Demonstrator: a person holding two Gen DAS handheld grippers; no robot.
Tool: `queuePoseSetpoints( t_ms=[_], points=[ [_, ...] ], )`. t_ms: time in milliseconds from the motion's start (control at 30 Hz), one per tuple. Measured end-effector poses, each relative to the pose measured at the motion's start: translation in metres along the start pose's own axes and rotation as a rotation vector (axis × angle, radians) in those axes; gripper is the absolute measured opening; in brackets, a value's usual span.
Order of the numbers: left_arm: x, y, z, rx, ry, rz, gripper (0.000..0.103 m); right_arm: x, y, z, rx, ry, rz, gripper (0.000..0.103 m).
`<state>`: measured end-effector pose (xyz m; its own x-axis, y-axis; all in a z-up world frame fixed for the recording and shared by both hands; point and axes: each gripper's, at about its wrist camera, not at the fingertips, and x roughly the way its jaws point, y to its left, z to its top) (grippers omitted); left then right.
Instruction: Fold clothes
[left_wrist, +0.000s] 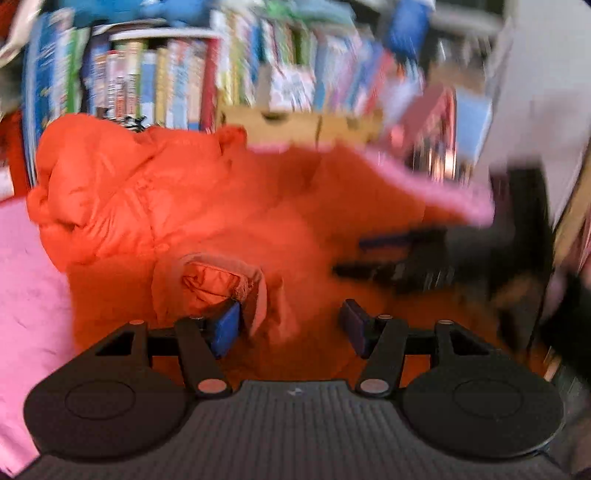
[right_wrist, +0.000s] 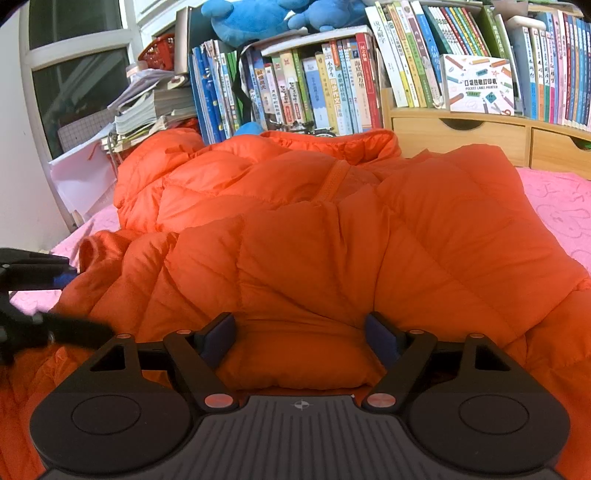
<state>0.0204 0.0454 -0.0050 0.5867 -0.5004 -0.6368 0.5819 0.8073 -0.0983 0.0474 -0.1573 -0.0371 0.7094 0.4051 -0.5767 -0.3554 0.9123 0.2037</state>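
An orange puffer jacket (right_wrist: 314, 229) lies on the pink bed cover (right_wrist: 561, 206). It also fills the blurred left wrist view (left_wrist: 184, 206). My left gripper (left_wrist: 291, 328) is open, its left pad next to a sleeve cuff (left_wrist: 218, 280). My right gripper (right_wrist: 301, 338) is open, its jaws standing on either side of a fold of the jacket's hem. The left gripper shows in the right wrist view at the far left (right_wrist: 33, 295), beside the sleeve. The right gripper shows dark and blurred in the left wrist view (left_wrist: 399, 262).
Bookshelves (right_wrist: 332, 85) with wooden drawers (right_wrist: 458, 133) stand behind the bed. A stack of papers (right_wrist: 147, 110) and a window (right_wrist: 74, 66) are at the back left. Blue plush toys (right_wrist: 258, 18) sit on top of the books.
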Motion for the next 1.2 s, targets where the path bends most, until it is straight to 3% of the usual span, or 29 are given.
queuePoseSetpoints(
  t_ms=[100,367,600,800,967,1200],
  points=[
    [-0.004,-0.002,-0.010,0.053,0.064,-0.028,0.058,0.000,0.001,0.000,-0.002,0.002,0.004,0.080],
    [-0.016,-0.018,-0.022,0.171,0.173,-0.190,0.058,0.001,0.002,0.000,-0.007,0.006,0.011,0.084],
    [-0.045,0.000,-0.040,0.082,0.222,-0.273,0.058,0.000,0.001,0.000,-0.005,0.006,0.015,0.085],
    [-0.046,0.007,-0.031,0.010,0.133,-0.230,0.058,0.001,0.001,0.001,-0.009,0.007,0.014,0.085],
    [-0.020,0.015,-0.015,-0.047,0.082,-0.181,0.060,0.001,0.001,0.001,-0.010,0.007,0.012,0.085],
    [-0.031,0.017,-0.037,0.006,0.158,-0.260,0.061,0.001,0.000,0.000,-0.009,0.005,0.012,0.086]
  ],
)
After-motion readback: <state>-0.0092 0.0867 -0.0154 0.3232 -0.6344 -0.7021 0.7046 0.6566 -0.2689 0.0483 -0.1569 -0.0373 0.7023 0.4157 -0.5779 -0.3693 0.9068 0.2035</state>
